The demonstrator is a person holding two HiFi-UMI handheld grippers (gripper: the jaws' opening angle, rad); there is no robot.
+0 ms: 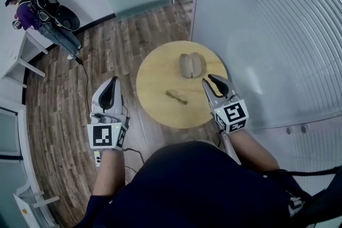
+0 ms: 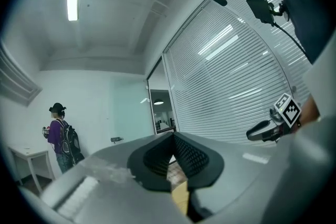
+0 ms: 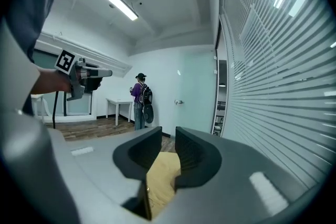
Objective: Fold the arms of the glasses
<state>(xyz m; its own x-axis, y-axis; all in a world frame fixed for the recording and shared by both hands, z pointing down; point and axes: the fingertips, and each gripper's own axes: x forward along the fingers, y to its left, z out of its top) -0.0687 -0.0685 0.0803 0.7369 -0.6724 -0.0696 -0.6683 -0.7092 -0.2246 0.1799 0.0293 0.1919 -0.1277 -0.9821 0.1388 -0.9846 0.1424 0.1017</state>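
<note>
Ahead of the right gripper point(image 1: 215, 83), bare worktop point(image 1: 155, 69) is left open. Only two things are set on it: the glasses point(image 1: 177, 96), to that gripper's left, and a brown case point(image 1: 191, 65), ahead and slightly left. Close on its right, passage is blocked by a slatted wall point(image 1: 278, 34). The left gripper point(image 1: 111, 85) is held off the worktop's edge, over wooden floor point(image 1: 64, 115); the way rightward to the worktop is left open.
</note>
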